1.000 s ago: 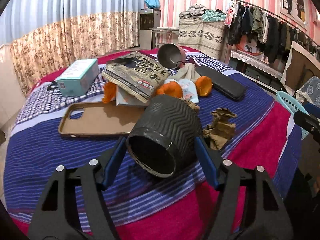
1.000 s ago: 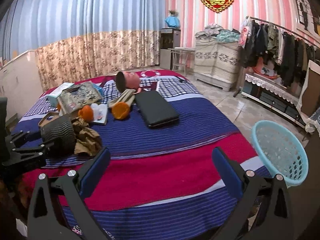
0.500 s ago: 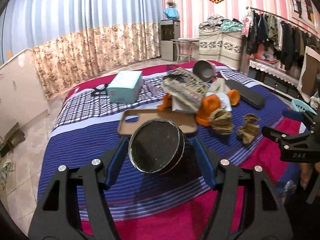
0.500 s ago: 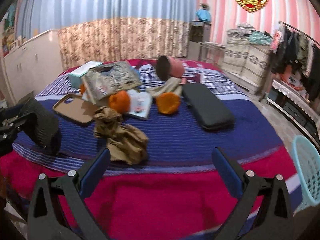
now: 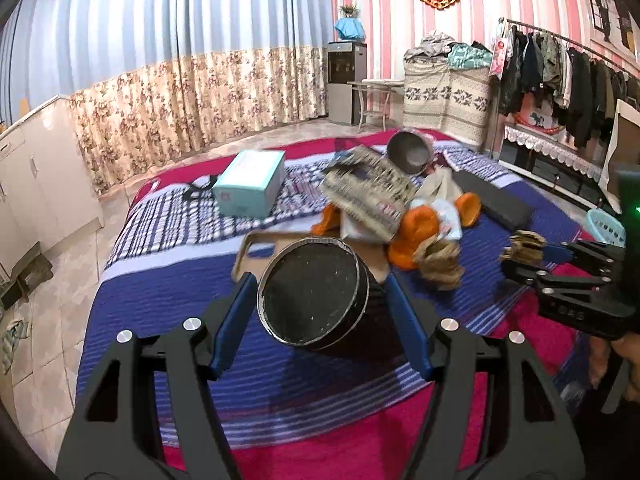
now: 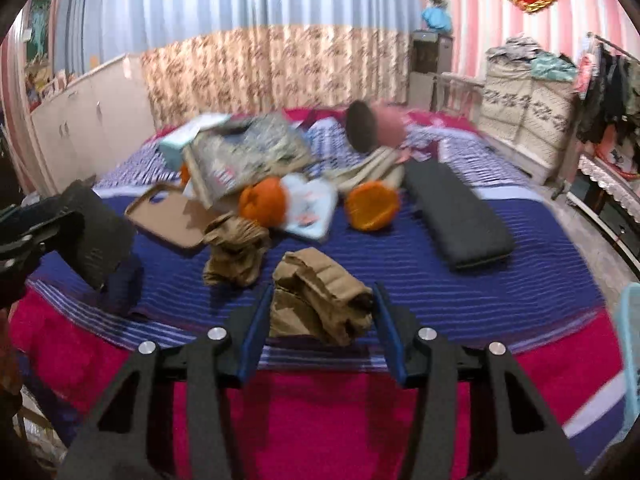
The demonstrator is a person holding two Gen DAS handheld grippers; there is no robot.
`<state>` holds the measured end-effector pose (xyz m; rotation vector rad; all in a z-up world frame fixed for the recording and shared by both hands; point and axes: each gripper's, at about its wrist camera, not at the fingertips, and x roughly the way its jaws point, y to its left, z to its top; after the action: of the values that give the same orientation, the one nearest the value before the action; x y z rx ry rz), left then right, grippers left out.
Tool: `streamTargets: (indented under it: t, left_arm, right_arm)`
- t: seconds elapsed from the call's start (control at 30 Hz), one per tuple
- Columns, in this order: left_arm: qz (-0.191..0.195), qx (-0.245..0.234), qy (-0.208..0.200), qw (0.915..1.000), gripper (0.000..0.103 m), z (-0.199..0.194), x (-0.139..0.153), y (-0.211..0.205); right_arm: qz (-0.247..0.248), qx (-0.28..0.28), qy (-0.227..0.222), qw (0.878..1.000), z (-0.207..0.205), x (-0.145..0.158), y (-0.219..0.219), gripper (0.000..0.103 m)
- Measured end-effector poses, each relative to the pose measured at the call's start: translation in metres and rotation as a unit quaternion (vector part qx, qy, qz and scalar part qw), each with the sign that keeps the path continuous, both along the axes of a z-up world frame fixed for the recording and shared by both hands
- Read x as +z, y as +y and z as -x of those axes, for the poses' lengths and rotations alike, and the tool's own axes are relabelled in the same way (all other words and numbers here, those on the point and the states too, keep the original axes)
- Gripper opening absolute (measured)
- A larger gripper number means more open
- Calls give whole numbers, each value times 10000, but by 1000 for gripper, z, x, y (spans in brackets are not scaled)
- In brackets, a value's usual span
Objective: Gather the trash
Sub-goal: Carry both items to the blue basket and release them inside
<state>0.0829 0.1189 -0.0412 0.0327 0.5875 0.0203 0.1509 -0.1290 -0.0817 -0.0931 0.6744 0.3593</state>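
Note:
My left gripper (image 5: 319, 282) is shut on a black ribbed paper cup (image 5: 316, 292), held off the bed with its mouth towards the camera; the cup (image 6: 96, 236) also shows at the left of the right wrist view. My right gripper (image 6: 322, 298) is closing its jaws on a crumpled brown paper wad (image 6: 320, 300) at the bed's near edge, and both pads touch it. From the left wrist view, that wad (image 5: 524, 246) sits at the right gripper's tip. A second brown paper wad (image 6: 236, 256) lies just beyond on the blue striped bedspread (image 6: 400, 276).
Behind lie orange peel pieces (image 6: 372, 206), a brown phone case (image 6: 168, 216), a black pouch (image 6: 456, 216), a magazine (image 5: 368, 192), a teal box (image 5: 250, 188) and a metal cup (image 5: 410, 152). A light blue basket (image 6: 632, 340) stands on the floor to the right.
My right gripper swung left from the bare bed edge to the brown wad and closed from wide open around it. My left gripper lifted the black cup slightly, its mouth turning towards the camera.

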Motion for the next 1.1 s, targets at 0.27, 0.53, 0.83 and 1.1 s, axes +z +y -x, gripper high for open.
streamTargets:
  t: [0.27, 0.53, 0.83, 1.1]
  left_arm:
    - [3, -408, -392, 9984, 65, -24, 25, -75]
    - [197, -1068, -634, 9921, 65, -47, 42, -169]
    - [184, -1978, -643, 9780, 65, -63, 35, -294]
    - [230, -2777, -408, 9595, 65, -72, 7, -397]
  right_arm:
    - [203, -1068, -642, 9920, 26, 48, -112, 50]
    - [255, -2436, -1146, 9627, 42, 70, -233, 51]
    - [314, -3504, -807, 9326, 44, 47, -349, 51]
    - [-42, -3958, -440, 9173, 47, 14, -402, 51]
